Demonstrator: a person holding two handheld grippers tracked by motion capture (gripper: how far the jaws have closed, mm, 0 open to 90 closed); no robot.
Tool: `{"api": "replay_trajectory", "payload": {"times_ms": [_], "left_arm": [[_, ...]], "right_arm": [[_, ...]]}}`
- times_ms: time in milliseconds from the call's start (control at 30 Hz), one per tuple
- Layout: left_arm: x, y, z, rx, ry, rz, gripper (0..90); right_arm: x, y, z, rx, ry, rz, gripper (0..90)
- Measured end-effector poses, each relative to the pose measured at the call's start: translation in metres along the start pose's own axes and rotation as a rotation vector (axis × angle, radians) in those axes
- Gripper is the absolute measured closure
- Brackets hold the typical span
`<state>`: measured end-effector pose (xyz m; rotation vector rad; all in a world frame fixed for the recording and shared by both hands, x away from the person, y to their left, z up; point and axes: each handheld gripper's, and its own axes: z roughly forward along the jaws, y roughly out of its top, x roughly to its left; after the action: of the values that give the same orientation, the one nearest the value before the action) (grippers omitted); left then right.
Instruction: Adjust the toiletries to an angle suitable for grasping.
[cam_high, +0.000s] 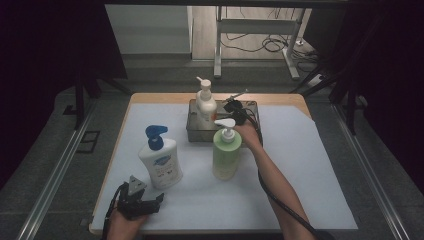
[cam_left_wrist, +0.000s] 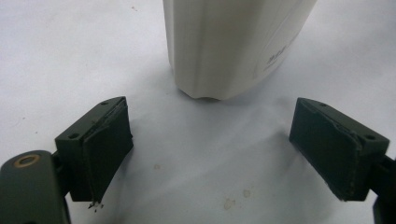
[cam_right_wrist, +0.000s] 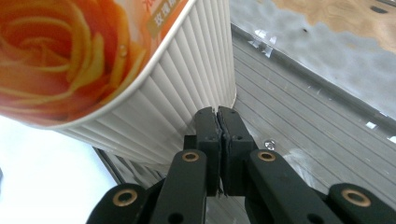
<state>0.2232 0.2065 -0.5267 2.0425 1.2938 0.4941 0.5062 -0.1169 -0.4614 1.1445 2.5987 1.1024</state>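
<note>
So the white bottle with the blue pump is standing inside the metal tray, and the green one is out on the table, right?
Not quite. The high view shows the white bottle with the blue pump standing on the table, outside the metal tray; a different white pump bottle is in the tray. The green bottle is on the table.

A bench has a white sheet on top and wood showing at its far edge. A white bottle with a blue pump stands near the left. A green bottle with a white pump stands in the middle. Behind it sits a metal tray, and a white bottle with an orange flower label stands inside it. Far off, cables lie on the floor by a grey table frame.
</note>
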Motion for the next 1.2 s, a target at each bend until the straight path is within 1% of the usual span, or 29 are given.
{"api": "replay_trajectory", "payload": {"times_ms": [333, 400, 567, 733, 900, 1200], "left_arm": [[0.000, 0.000, 0.000, 0.000, 0.000, 0.000, 12.5], [0.000, 0.000, 0.000, 0.000, 0.000, 0.000, 12.5], [0.000, 0.000, 0.000, -0.001, 0.000, 0.000, 12.5], [0.000, 0.000, 0.000, -0.001, 0.000, 0.000, 12.5], [0.000, 0.000, 0.000, 0.000, 0.000, 0.000, 12.5], [0.000, 0.000, 0.000, 0.000, 0.000, 0.000, 12.5]], "right_arm": [[0.007, 0.005, 0.006, 0.008, 0.012, -0.013, 87.7], [0.008, 0.006, 0.007, 0.014, 0.017, -0.008, 87.8], [0.010, 0.010, 0.010, 0.009, 0.013, -0.019, 87.9], [0.012, 0.013, 0.013, 0.016, 0.016, -0.013, 87.8], [0.012, 0.016, 0.018, 0.028, 0.001, -0.012, 87.9], [0.019, 0.019, 0.022, 0.039, 0.020, -0.017, 88.2]]}}
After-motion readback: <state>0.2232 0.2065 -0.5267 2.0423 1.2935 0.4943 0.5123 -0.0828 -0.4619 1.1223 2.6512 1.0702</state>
